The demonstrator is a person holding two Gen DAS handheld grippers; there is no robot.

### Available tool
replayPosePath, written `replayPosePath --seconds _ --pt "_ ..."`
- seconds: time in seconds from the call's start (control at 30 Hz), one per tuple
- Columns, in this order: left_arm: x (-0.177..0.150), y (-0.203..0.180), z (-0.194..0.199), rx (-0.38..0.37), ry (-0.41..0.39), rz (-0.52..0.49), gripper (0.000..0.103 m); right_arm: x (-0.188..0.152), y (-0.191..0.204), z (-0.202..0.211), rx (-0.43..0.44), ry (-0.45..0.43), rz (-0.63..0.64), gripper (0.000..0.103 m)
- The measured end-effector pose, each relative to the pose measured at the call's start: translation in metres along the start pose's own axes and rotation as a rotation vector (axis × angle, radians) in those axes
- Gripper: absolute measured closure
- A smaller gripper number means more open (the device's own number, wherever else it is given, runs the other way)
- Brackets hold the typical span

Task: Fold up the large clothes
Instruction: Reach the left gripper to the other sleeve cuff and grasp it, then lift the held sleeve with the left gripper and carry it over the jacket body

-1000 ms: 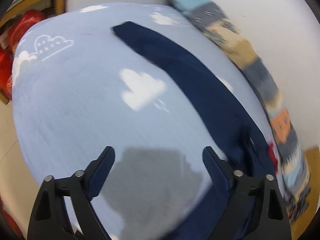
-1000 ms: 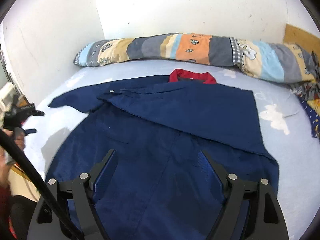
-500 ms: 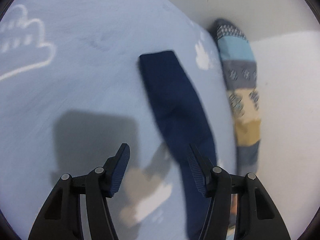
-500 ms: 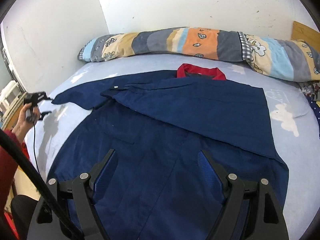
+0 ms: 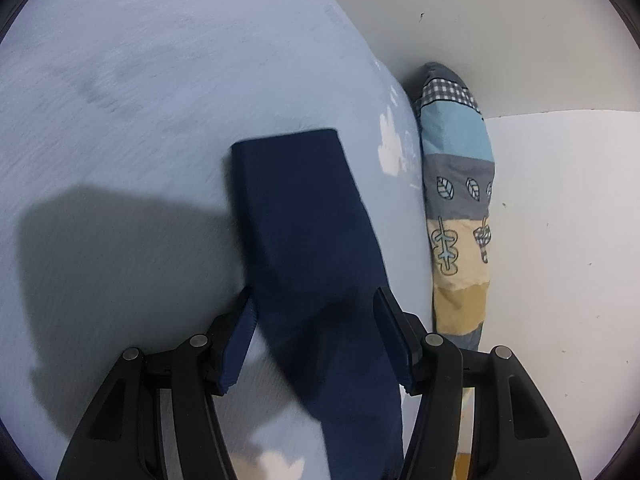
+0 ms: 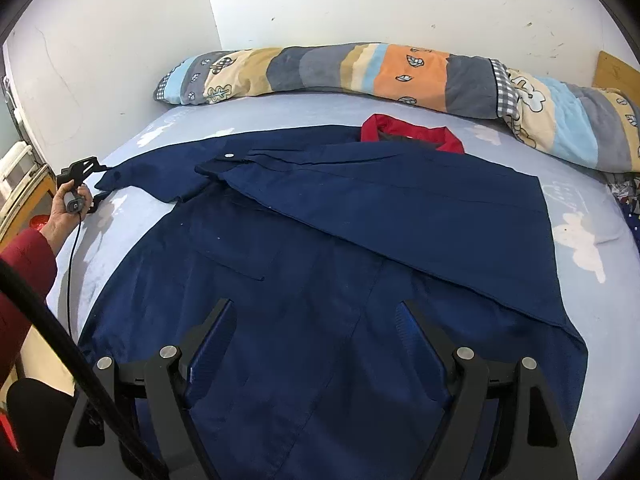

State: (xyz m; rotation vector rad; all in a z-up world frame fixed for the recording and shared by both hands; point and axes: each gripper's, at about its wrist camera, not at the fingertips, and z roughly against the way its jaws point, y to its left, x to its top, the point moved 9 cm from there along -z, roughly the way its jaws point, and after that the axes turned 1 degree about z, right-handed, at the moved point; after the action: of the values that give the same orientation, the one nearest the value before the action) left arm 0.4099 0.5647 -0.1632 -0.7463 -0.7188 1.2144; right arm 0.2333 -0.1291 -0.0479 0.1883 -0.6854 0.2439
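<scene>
A navy jacket with a red collar lies flat on the light blue bed sheet. Its right side is folded diagonally across the front. Its left sleeve stretches out toward the bed's left edge. My left gripper straddles this sleeve a little behind the cuff, one finger at each edge, and I see no pinch in the cloth. The right wrist view shows the left gripper at the sleeve's end, held by a hand. My right gripper hovers open above the jacket's lower front with nothing between its fingers.
A long patchwork bolster lies along the back wall, and its end is just right of the sleeve. White walls close in the back and left. A person's red sleeve and a black cable are at the left edge, near wooden furniture.
My left gripper has swung across the bed and down to the sleeve's end, narrowing its jaws, and now straddles the sleeve. The right gripper has dipped slightly toward the jacket.
</scene>
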Motion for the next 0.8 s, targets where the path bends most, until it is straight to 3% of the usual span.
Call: replayPosePath --seconds 0.2,0.3,0.5,0.8 --pt "0.018 -0.007 -0.011 -0.078 -0.093 0.029 0.046 -0.001 -0.007 -0.004 -0.019 0.001 -0.021 0.018" --pt "0.017 -0.026 -0.015 -0.251 -0.083 -0.032 0.101 -0.001 -0.01 -0.007 -0.027 0.009 -0.025 0.018" --pt "0.015 -0.039 -0.012 -0.228 -0.08 -0.093 0.101 0.003 -0.016 -0.003 -0.033 -0.01 -0.042 0.018" --pt "-0.027 -0.13 0.017 -0.266 -0.038 -0.318 0.101 0.014 -0.035 0.022 -0.05 -0.082 -0.112 0.018"
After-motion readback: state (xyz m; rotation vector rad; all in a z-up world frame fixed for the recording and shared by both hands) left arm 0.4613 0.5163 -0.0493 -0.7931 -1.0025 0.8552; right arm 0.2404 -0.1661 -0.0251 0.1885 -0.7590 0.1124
